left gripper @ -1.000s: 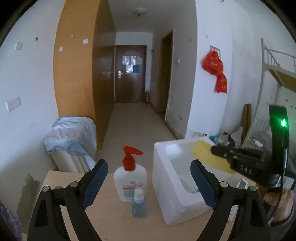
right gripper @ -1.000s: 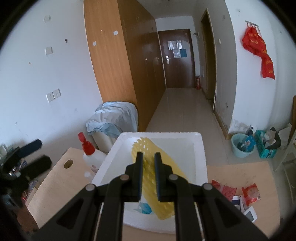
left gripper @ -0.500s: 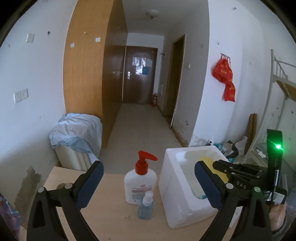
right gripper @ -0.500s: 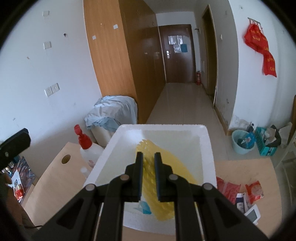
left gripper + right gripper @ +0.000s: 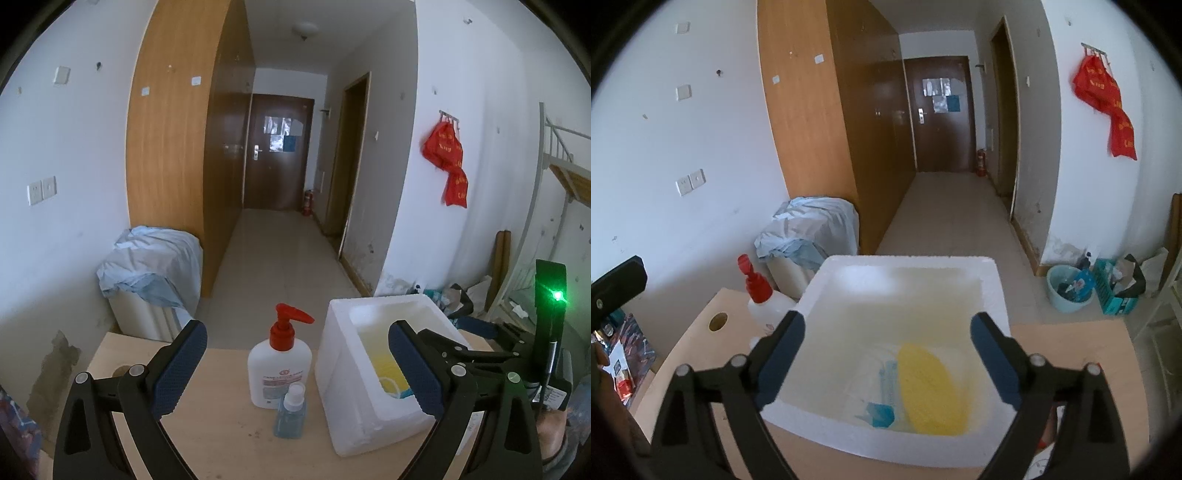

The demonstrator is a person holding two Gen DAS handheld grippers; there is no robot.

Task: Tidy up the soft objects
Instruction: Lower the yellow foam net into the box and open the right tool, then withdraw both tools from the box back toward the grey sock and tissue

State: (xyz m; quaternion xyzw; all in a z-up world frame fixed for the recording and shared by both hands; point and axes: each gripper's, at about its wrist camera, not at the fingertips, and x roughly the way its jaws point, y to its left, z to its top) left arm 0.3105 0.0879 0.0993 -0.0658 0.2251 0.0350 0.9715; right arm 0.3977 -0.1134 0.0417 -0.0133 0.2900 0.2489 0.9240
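The right gripper (image 5: 888, 360) hangs over the white foam box (image 5: 912, 266) with its jaws opening, already spread wide, and nothing is gripped between them. Below the gap, one yellow mesh sponge (image 5: 932, 391) lies on the box floor, free of both pads. Beside it sits one clear packet with blue print (image 5: 882, 397), touching or overlapping the sponge; its print is too blurred to read.

The left gripper (image 5: 295, 369) also stands wide open and empty, over the wooden table (image 5: 221, 435). Between its fingers in view stand two bottles: one white pump bottle (image 5: 279, 373) with a red pump and a red-and-grey label whose writing is too small to make out, and one small clear blue bottle (image 5: 290, 410) with a white cap, just in front of it and possibly touching. The foam box stands just right of them.

Further out, one red bag (image 5: 448, 162) with faint yellow characters hangs from wall hooks, and one bundle of pale blue cloth (image 5: 151, 266) drapes over a white unit
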